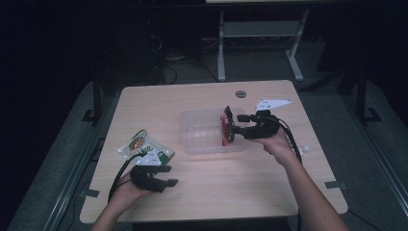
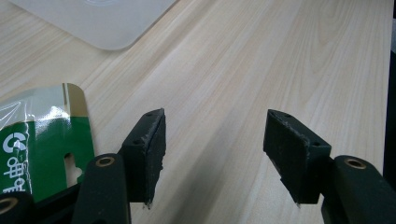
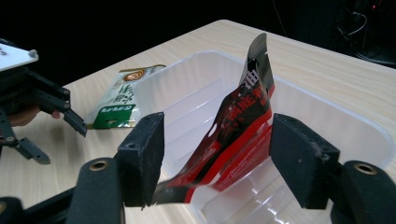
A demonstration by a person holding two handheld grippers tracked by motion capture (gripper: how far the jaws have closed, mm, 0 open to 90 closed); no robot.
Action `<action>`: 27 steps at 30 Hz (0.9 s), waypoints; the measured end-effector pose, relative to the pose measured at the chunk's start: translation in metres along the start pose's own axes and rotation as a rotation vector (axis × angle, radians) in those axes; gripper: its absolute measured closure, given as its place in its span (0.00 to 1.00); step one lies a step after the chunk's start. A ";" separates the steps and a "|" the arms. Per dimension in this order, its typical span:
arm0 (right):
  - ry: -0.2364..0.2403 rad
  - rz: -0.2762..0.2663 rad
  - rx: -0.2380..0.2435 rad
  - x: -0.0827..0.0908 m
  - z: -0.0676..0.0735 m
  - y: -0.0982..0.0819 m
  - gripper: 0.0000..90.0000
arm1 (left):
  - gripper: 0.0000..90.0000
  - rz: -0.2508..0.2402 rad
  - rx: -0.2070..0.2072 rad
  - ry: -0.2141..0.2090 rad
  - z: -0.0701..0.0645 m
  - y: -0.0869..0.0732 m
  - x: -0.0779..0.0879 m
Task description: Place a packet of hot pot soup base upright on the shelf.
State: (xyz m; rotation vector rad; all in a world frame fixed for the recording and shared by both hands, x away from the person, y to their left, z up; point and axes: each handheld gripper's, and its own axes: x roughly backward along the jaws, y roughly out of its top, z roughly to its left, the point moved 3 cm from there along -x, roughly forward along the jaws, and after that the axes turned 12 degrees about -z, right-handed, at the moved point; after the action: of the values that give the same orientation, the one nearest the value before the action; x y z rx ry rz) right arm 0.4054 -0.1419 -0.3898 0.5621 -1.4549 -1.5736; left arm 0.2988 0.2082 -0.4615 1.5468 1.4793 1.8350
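Between the parted jaws of the right gripper [image 3: 217, 161], a red packet [image 3: 238, 123] is seen released, propped against the wall of the clear bin [image 3: 196, 79] for sorting. Left gripper [image 2: 212, 154] jaws are held wide and empty; the green packet [image 2: 39, 140] lies just beside them on the counter [image 2: 280, 56].

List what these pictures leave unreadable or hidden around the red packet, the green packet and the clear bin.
- Red packet: its lower end is cut off by the right gripper's jaw in the right gripper view; print too blurred to read.
- Green packet: cut by the left edge in the left gripper view; in the high view the left gripper covers its near end.
- Clear bin: the floor under the red packet is hidden.
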 end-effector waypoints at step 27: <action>0.262 0.177 0.051 0.015 0.017 -0.031 1.00 | 0.43 0.014 -0.006 -0.013 -0.002 0.000 0.001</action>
State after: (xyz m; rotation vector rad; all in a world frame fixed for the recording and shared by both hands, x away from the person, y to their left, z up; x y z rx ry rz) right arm 0.3746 -0.1482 -0.4117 0.6258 -1.3109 -1.2768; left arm 0.2964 0.2076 -0.4612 1.5668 1.4595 1.8324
